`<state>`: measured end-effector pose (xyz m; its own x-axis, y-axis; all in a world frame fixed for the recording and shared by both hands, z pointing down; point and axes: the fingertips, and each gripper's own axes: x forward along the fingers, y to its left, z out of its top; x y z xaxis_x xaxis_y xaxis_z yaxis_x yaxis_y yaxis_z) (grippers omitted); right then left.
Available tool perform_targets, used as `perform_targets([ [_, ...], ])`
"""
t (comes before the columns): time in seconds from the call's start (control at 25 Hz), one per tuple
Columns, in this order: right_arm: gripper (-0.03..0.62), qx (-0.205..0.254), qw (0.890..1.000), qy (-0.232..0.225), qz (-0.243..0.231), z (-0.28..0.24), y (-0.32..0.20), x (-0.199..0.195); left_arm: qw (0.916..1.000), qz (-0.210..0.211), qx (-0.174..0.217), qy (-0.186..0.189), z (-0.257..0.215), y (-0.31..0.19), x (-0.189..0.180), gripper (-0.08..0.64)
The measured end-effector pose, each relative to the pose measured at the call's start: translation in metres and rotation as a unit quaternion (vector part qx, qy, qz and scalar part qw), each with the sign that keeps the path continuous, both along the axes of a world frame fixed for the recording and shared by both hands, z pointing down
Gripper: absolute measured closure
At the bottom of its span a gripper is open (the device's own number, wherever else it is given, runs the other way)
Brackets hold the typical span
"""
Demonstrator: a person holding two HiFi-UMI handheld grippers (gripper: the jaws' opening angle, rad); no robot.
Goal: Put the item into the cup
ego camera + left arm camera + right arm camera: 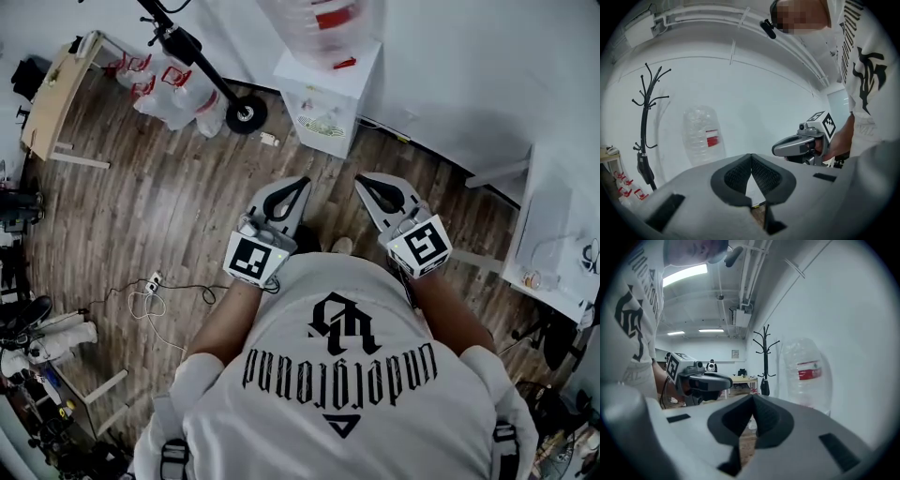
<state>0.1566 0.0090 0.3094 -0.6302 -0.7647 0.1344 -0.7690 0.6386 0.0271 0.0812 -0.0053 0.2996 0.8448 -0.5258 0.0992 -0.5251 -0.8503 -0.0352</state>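
No cup and no item to put in it show in any view. I hold both grippers side by side in front of my chest, above a wooden floor [169, 216]. My left gripper [298, 180] is shut, its dark pads meeting at the tip [751, 157] with nothing between them. My right gripper [361, 180] is also shut and empty, its tips touching [753, 398]. Each gripper shows in the other's view: the right one [801, 145] in the left gripper view and the left one [701, 380] in the right gripper view.
A white water dispenser [328, 89] with a clear bottle [701, 133] stands ahead against the wall. A black coat rack [647, 122] is to its left. A white table [553, 244] lies at the right, and a wooden table [52, 94] at the far left. Cables [155, 286] trail on the floor.
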Motion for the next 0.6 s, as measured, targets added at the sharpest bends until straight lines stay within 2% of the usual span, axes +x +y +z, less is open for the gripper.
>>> perform_targets([
  [0.28, 0.586, 0.017, 1.0, -0.008, 0.009, -0.015, 0.021, -0.012, 0.9995, 0.017, 0.018, -0.022, -0.015, 0.015, -0.015, 0.552],
  [0.6, 0.586, 0.021, 0.998, -0.011, 0.051, -0.018, 0.059, -0.047, 0.9967, 0.069, 0.037, -0.022, -0.026, 0.043, -0.048, 0.552],
])
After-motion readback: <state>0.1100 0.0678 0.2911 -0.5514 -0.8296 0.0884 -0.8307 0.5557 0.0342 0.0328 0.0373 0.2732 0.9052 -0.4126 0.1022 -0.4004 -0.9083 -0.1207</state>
